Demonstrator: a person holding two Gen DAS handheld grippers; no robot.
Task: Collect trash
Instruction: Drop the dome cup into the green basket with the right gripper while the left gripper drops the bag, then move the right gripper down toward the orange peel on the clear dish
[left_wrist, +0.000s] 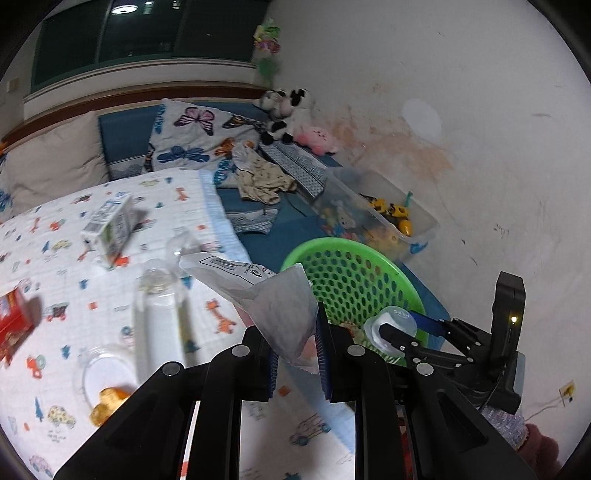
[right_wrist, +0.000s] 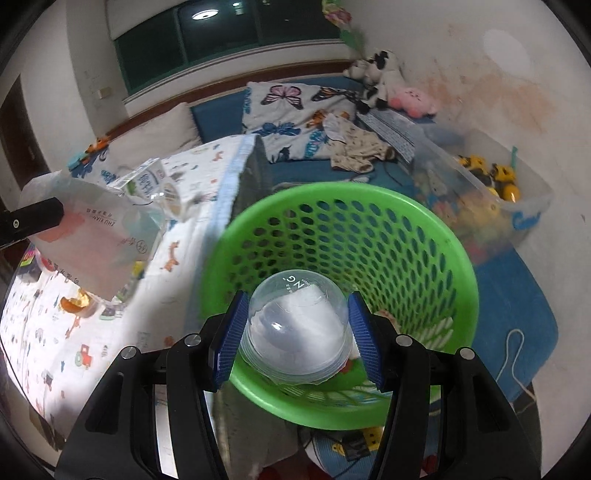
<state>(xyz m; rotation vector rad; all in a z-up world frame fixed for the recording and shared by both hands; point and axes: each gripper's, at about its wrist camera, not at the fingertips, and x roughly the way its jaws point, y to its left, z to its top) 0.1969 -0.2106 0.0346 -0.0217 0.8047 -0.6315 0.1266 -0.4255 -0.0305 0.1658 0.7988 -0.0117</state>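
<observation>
1. Bed sheet (left_wrist: 92, 295), white with car and giraffe prints; litter lies on it: milk carton (left_wrist: 110, 230) with blurred print, red box (left_wrist: 13, 325) at the left edge, clear bottle (left_wrist: 159, 317), clear tub (left_wrist: 99, 373) with something orange beside it.
2. Green basket (right_wrist: 436, 236), perforated wall, stands beside the bed; scraps of white and coloured trash at its bottom, too small to identify.
3. Clear storage bin (right_wrist: 532, 206) against the wall, holding yellow toy vehicles and other toys.
4. Plastic bag (left_wrist: 280, 310), crumpled, whitish and translucent, with a printed black diagram; in the right wrist view it reads "ZHU XIAN" upside down, rest unreadable. Left gripper (left_wrist: 298, 363) is clamped on it, above the bed edge near the basket.
5. Clear plastic cup (right_wrist: 295, 325), domed, something white inside, letters "N G" on top. Right gripper (right_wrist: 300, 339) has its blue pads pressed on both sides, holding it over the basket's opening.
</observation>
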